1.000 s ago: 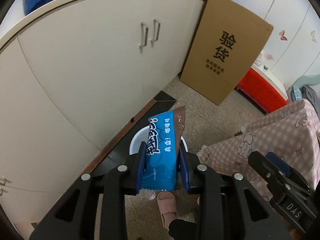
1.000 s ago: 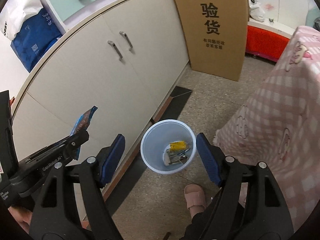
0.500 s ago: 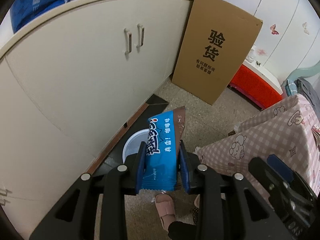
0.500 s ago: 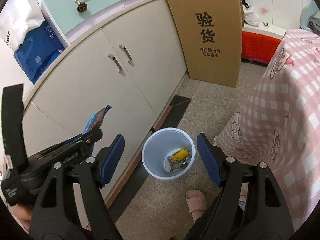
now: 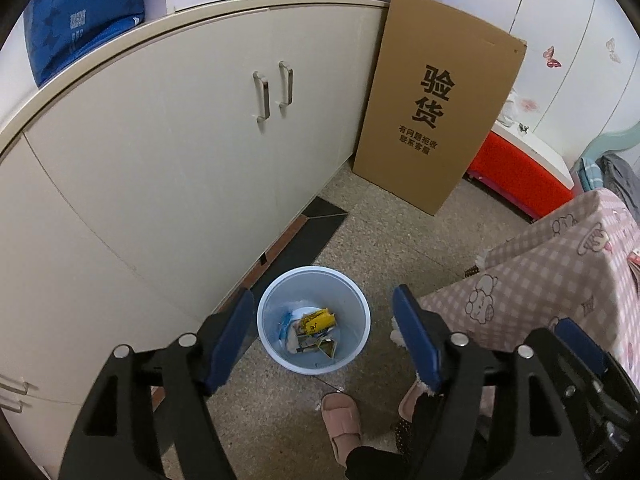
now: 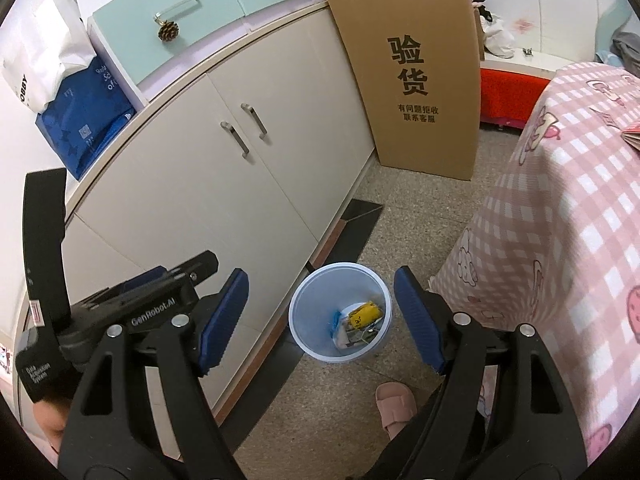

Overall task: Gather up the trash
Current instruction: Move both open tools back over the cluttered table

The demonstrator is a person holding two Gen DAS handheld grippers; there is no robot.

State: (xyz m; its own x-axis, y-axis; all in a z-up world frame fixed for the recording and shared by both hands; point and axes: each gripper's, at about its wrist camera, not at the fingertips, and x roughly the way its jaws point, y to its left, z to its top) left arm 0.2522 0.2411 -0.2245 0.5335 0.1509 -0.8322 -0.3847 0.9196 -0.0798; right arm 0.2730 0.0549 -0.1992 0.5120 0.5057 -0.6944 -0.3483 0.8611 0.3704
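A pale blue round bin (image 5: 352,344) stands on the speckled floor beside the cabinet; it also shows in the right wrist view (image 6: 304,336). Inside lie a blue wrapper (image 5: 285,326), a yellow wrapper (image 5: 318,318) and other scraps. My left gripper (image 5: 324,340) is open and empty, held high above the bin. My right gripper (image 6: 320,318) is open and empty, also above the bin. The left gripper's body (image 6: 152,300) shows at the left of the right wrist view.
A beige cabinet (image 5: 180,152) runs along the left. A tall cardboard box (image 5: 436,116) leans at its far end. A pink checked tablecloth (image 6: 560,220) hangs at the right. My pink slipper (image 5: 340,420) stands just in front of the bin. A red box (image 5: 516,176) sits behind.
My left gripper has opened and the blue wrapper it held has dropped into the bin. Both grippers have risen a little.
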